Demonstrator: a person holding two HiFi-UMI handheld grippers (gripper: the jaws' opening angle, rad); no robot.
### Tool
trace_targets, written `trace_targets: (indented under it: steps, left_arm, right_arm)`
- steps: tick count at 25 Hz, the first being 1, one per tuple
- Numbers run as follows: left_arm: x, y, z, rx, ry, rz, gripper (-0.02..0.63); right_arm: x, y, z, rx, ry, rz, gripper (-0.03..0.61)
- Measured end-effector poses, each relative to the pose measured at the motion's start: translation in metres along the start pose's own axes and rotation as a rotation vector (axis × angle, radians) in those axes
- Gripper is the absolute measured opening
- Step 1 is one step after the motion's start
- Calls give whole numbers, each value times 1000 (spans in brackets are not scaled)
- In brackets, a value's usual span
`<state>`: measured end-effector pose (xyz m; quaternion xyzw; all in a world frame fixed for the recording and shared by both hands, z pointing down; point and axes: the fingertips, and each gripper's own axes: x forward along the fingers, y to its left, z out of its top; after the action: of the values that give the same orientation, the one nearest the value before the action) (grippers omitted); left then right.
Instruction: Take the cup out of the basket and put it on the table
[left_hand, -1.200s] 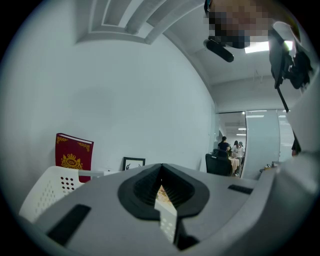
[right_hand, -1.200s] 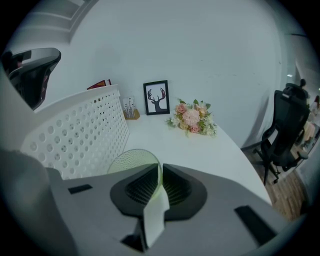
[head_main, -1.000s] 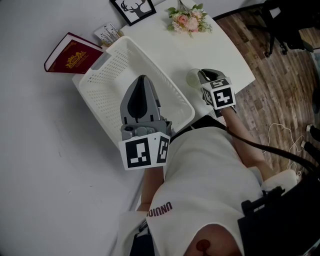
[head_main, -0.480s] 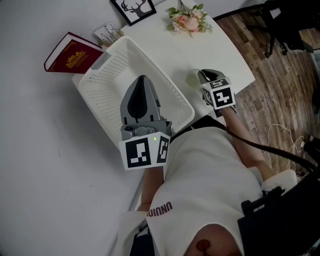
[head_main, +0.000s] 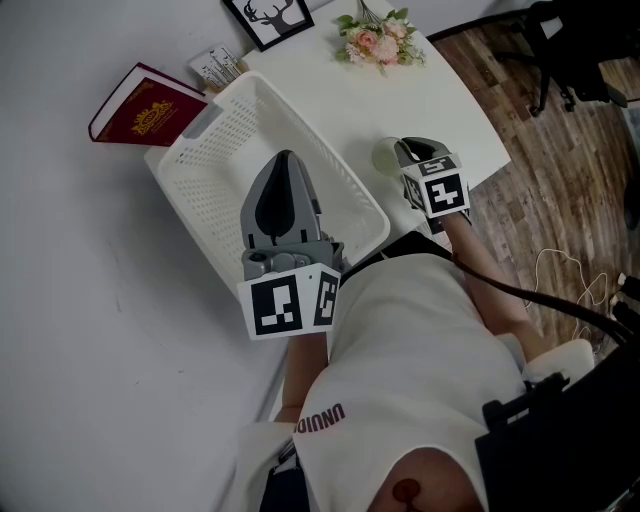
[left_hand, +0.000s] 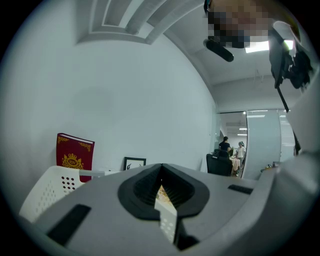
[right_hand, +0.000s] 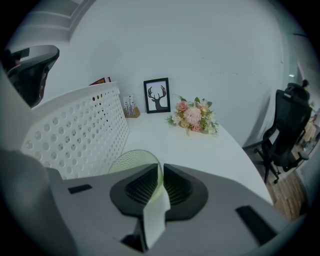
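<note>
Seen from the head view, a person in a white top works at a white desk, with the left gripper poised above a white perforated basket and the right gripper at a pale green cup. The cup is out of the basket, down at the desk top just beside the basket's right wall.

Only the right gripper view shows the grip. The right gripper is clenched on the cup, with the thin near wall of the cup pinched between its narrowly parted jaws. The rim opens away toward the basket. Behind stand a framed deer print, a bunch of flowers and a black office chair.

The left gripper view shows the left gripper drawn closed on nothing, its jaws meeting at the tip. This view alone takes in the red book standing upright against the wall beyond the basket, and two people far off in the room behind.
</note>
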<state>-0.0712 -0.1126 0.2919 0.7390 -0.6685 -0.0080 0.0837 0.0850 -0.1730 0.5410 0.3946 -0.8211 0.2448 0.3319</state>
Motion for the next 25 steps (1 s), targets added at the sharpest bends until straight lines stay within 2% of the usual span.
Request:
trace_targets:
  steps: [13,25]
  left_arm:
    - [2,0,0,0,0,1,12]
    - [3,0,0,-1,-1,-4,12]
  right_arm:
    - [0,-2,6,-1,-9,4,46]
    - [-10,-2,23,-14,-75,-1,46]
